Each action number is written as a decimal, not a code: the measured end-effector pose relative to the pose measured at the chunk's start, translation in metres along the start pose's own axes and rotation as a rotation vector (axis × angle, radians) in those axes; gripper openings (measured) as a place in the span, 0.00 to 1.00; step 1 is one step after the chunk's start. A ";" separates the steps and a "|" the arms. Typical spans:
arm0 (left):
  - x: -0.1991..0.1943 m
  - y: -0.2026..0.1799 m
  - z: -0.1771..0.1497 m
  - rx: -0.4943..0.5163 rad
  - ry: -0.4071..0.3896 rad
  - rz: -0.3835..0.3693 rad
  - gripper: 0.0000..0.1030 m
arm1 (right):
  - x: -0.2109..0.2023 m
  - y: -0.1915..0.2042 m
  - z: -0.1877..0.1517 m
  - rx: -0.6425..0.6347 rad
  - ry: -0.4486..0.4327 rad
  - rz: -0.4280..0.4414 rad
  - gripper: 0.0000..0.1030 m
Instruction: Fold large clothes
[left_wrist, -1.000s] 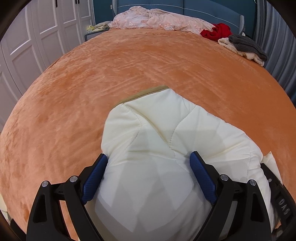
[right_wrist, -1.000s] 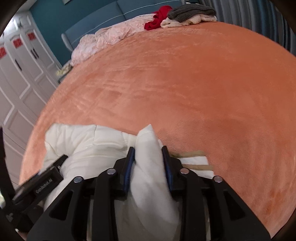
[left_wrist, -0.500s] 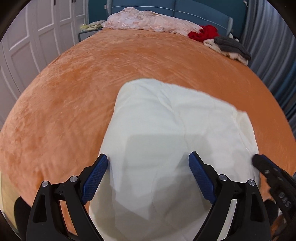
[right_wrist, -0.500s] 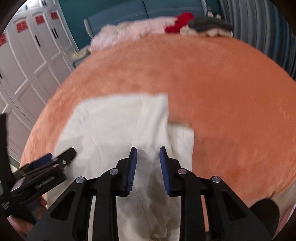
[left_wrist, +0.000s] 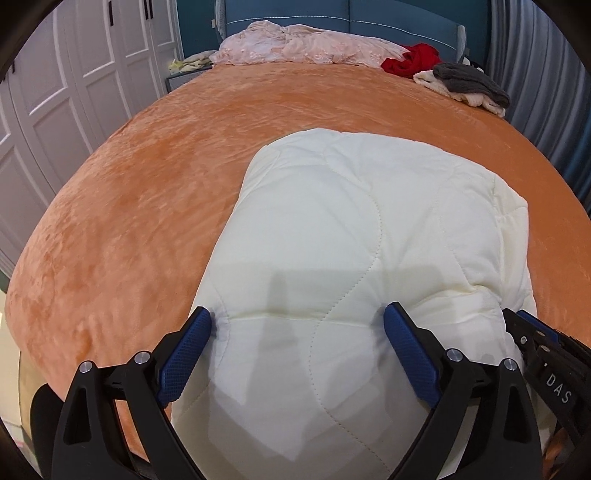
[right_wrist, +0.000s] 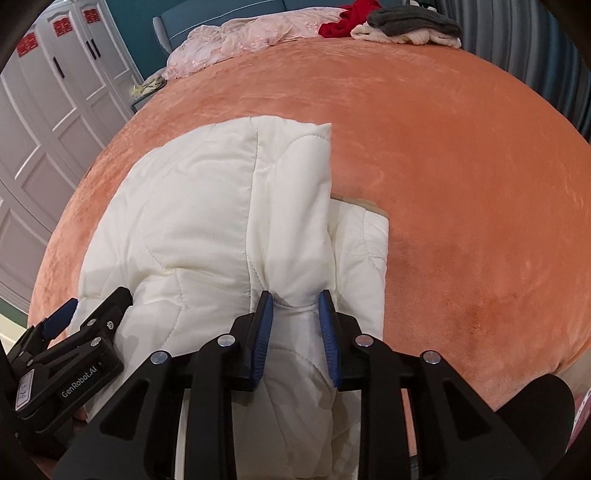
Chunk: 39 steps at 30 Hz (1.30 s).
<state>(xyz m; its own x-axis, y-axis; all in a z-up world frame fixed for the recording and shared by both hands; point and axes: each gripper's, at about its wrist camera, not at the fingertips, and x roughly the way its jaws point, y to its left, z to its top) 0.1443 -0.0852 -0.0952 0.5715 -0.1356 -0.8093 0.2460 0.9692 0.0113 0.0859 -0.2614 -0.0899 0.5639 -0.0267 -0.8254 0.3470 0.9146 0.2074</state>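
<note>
A cream quilted padded garment lies folded on the orange bed, at its near edge; it also shows in the right wrist view. My left gripper is wide open, its blue pads either side of a thick bulge of the garment's near end. My right gripper is narrowly closed on a ridge of the same garment near its right side. Each gripper shows at the edge of the other's view: the right one, the left one.
The orange bed cover fills both views. At the far headboard lie a pink blanket, a red garment and a grey and cream pile. White wardrobe doors stand left.
The garment's top layer was swung forward and laid flat over the rest. Both grippers pulled back toward the near edge, and the right one stays closed on the fabric.
</note>
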 end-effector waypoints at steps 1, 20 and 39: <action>0.001 -0.001 0.000 0.001 -0.002 0.002 0.92 | 0.001 0.001 -0.001 -0.004 -0.001 -0.001 0.24; -0.013 0.019 -0.001 -0.056 0.025 -0.069 0.94 | -0.030 -0.016 -0.006 0.072 -0.047 0.038 0.53; 0.022 0.109 -0.040 -0.494 0.322 -0.607 0.94 | 0.013 -0.084 -0.044 0.497 0.167 0.493 0.86</action>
<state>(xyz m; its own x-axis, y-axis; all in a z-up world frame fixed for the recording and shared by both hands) 0.1523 0.0257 -0.1359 0.1815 -0.6692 -0.7206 0.0247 0.7356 -0.6770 0.0311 -0.3212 -0.1413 0.6341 0.4407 -0.6354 0.4040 0.5119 0.7581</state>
